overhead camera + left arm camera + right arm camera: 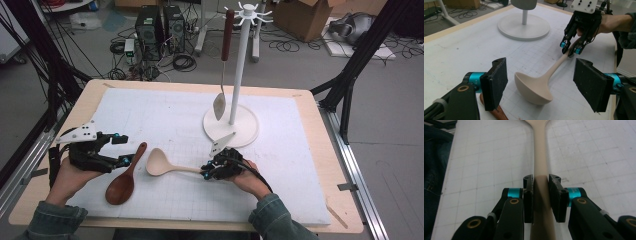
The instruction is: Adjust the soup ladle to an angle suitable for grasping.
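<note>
A pale beige ladle lies on the white mat, bowl to the left. My right gripper is shut on its handle, both pads pressed against the sides. A dark brown wooden spoon lies left of the ladle. My left gripper is open beside the spoon's handle end, its jaws wide apart with the ladle's bowl seen between them. A white rack stands behind, with a spatula hanging from it.
The rack's round base sits just behind my right gripper. The white gridded mat covers most of the wooden table. Cables, computer towers and a cardboard box are on the floor beyond.
</note>
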